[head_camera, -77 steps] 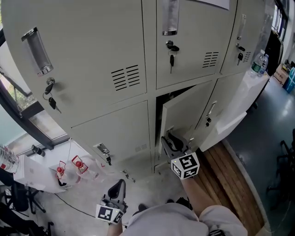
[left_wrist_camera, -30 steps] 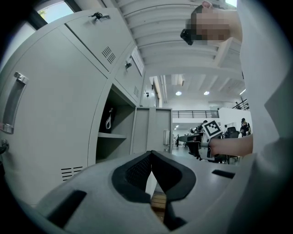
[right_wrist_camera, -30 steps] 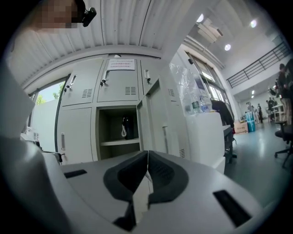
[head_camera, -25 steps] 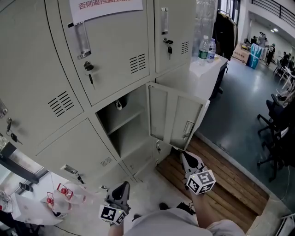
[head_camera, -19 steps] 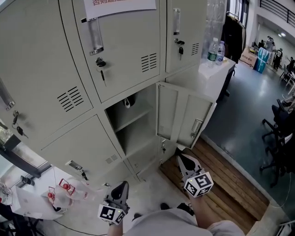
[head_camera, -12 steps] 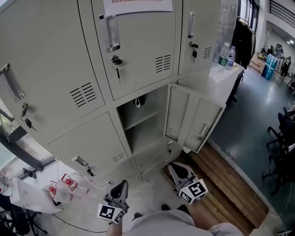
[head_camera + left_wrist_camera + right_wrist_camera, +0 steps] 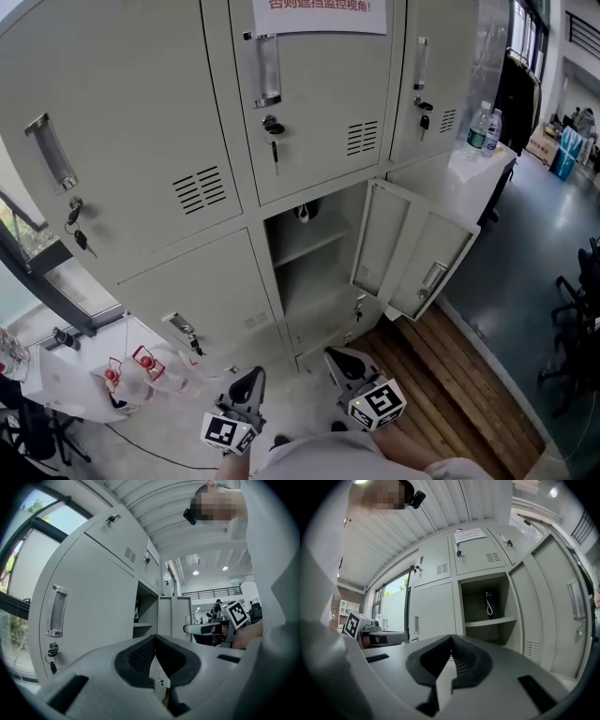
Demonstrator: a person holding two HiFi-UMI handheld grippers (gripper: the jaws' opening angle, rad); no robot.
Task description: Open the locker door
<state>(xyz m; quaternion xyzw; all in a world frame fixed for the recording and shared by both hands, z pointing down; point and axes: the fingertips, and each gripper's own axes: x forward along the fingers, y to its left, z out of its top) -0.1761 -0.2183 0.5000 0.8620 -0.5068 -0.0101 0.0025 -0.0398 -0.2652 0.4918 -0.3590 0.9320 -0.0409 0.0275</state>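
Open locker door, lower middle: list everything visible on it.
The locker door is pale grey sheet metal by its look. It is swung wide open from its right-hand hinge edge, upright, with its inner face showing. A vertical fold splits that face into two panels. A slotted vent sits low near the hinge edge; a slim handle-like fitting sits near the free edge. It stands beside the open compartment. The left gripper and right gripper are lower down, clear of it.
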